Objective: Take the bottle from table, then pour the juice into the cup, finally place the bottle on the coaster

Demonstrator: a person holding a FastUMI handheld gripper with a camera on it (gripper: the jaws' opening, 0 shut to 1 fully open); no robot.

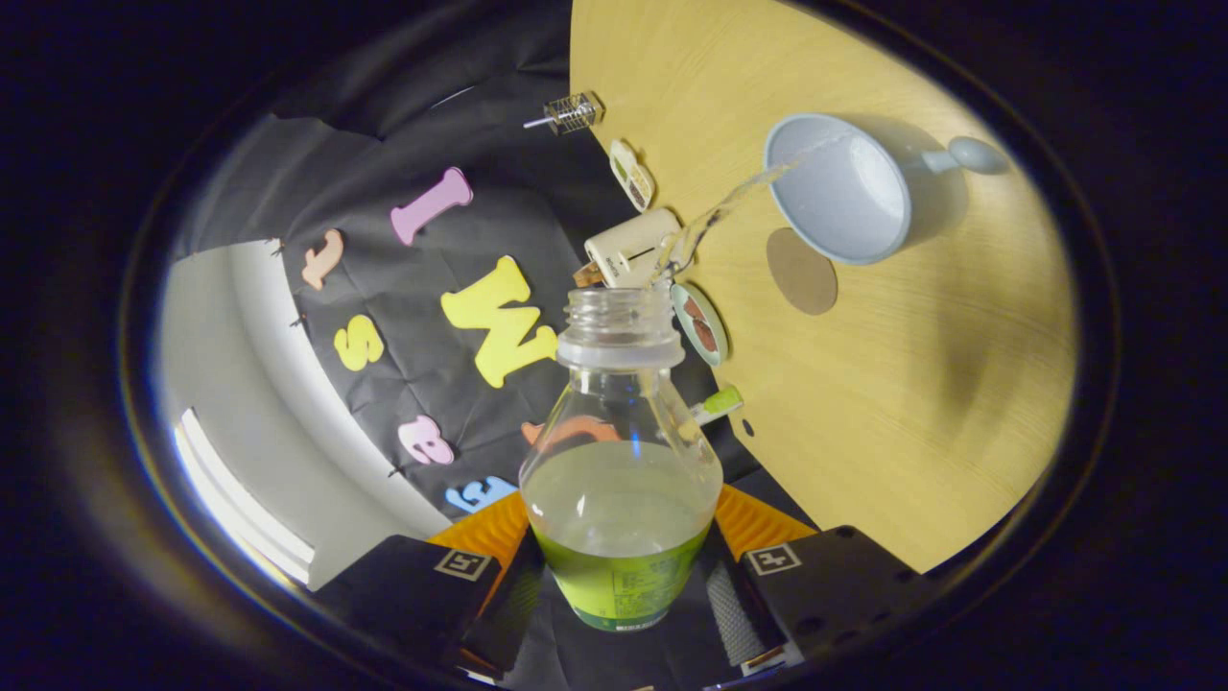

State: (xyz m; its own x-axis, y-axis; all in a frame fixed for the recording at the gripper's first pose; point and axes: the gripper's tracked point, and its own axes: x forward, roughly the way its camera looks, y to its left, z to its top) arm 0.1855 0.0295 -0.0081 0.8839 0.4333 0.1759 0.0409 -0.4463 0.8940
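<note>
My gripper is shut on a clear plastic bottle with a green label; both fingers press its lower body. The bottle is tipped over, uncapped, with pale juice in its belly. A thin stream of juice arcs from the bottle's mouth into a pale blue cup with a handle, which stands on the wooden table beyond the fingers. A round brown coaster lies flat on the table right beside the cup, between the cup and the bottle's mouth.
Along the table's edge near the booth's black wall are a cream box-like device, a small oval tin, a white rounded item, a small green-and-white object and a wire-cage item.
</note>
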